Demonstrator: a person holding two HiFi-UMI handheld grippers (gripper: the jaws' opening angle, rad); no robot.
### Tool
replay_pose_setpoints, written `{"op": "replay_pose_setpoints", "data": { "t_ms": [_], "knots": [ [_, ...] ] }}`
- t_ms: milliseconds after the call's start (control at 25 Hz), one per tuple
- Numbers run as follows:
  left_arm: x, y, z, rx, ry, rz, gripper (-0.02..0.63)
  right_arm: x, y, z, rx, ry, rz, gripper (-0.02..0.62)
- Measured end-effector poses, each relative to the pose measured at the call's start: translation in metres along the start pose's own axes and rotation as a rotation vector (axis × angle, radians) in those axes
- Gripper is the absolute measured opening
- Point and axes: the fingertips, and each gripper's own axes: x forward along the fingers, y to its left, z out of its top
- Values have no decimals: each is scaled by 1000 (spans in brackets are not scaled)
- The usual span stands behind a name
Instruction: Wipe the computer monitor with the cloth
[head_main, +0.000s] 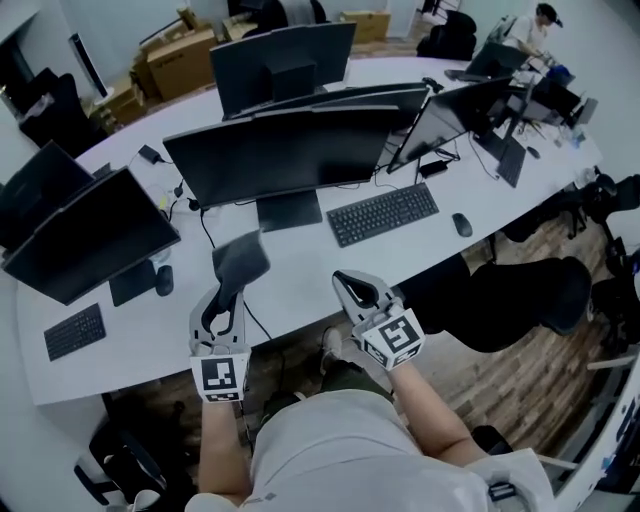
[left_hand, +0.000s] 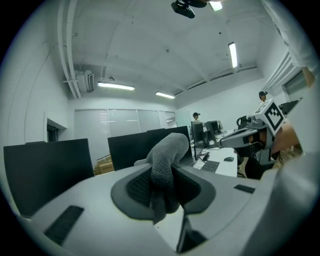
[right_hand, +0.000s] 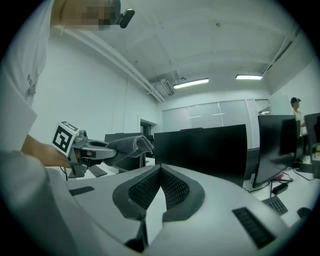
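— Head view, biggest thing first: what have we got?

— A long white table (head_main: 420, 255) sweeps across the frame and carries several other monitors. The computer monitor (head_main: 285, 150) just above centre faces us. Its keyboard (head_main: 383, 213) lies below it, right of centre.

— And the cloth?

— The grey cloth (head_main: 240, 260) is left of centre, in the air over the table's near edge. It is below that monitor and well apart from it. The left tool (head_main: 232, 290) has it. In the left gripper view the jaws are clamped on a bunched fold, and the rest pokes up past the tips.

— And the right tool?

— The right tool (head_main: 347, 280) sits at lower centre. The right gripper view shows its jaws pressed together with nothing between them.

— How will the cloth behave?

— Soft and light, I'd judge, so it will flop and fold rather than hold flat. The grip is near one end, which leaves a loose flap to press on the monitor. The monitor looks thin on its stand, so I'd expect it to rock under a hard push. Light strokes seem wise.
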Motion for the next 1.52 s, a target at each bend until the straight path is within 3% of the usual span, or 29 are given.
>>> {"op": "replay_pose_setpoints", "data": {
  "t_ms": [360, 680, 960, 1160, 1520],
  "knots": [
    [71, 34, 26, 51, 45, 189, 91, 66, -71, 18, -6, -30, 148, 8],
    [106, 73, 49, 116, 43, 317, 91, 105, -108, 28, -17, -32, 200, 8],
    [131, 125, 82, 156, -9, 356, 91, 124, -117, 36, -20, -22, 163, 8],
    [144, 170, 108, 227, -60, 365, 92, 133, -116, 42, -13, -19, 95, 8],
    [175, 225, 116, 327, -76, 303, 92, 152, -102, 41, -5, -11, -21, 8]
  ]
}}
